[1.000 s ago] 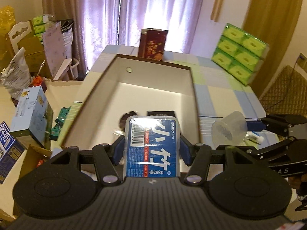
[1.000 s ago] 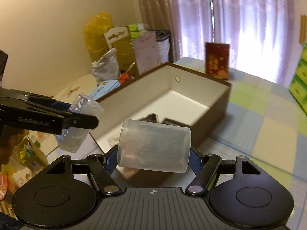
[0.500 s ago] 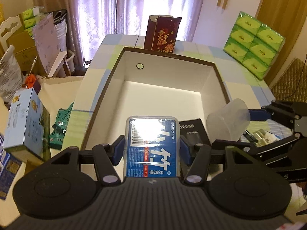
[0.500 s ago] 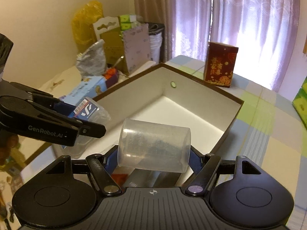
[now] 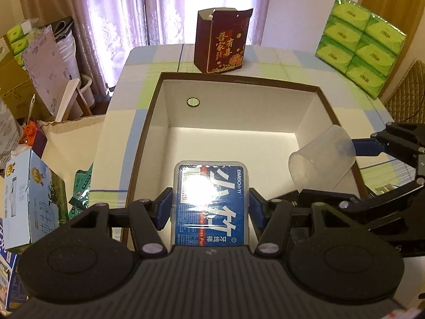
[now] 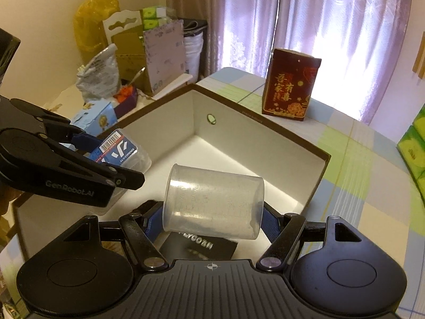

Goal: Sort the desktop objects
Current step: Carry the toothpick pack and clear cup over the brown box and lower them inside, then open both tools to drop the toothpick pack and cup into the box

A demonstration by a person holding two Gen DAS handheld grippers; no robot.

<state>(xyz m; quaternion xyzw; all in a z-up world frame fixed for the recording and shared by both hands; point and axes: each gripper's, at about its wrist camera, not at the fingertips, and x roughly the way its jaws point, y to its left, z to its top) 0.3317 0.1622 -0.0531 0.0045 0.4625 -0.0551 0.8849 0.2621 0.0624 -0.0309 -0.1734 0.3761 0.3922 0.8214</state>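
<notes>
My left gripper (image 5: 209, 207) is shut on a clear floss-pick box with a blue label (image 5: 211, 203), held over the near part of the open brown cardboard box (image 5: 239, 81). In the right wrist view that floss-pick box (image 6: 119, 154) shows at the left. My right gripper (image 6: 212, 220) is shut on a clear plastic measuring cup (image 6: 213, 202) lying sideways, above the box's near right side. The cup (image 5: 322, 156) also appears at the right of the left wrist view. A black packet (image 6: 198, 247) lies on the box floor under the cup.
A dark red carton (image 5: 221, 43) stands on the checked tablecloth (image 5: 345, 85) behind the box. Green tissue packs (image 5: 358, 42) sit at the far right. Left of the table are a blue carton (image 5: 29, 202), green packets (image 5: 81, 191) and piled bags and boxes (image 6: 127, 61).
Both grippers have moved forward and up over the cardboard box, each still holding its object. More of the box's white floor now shows.
</notes>
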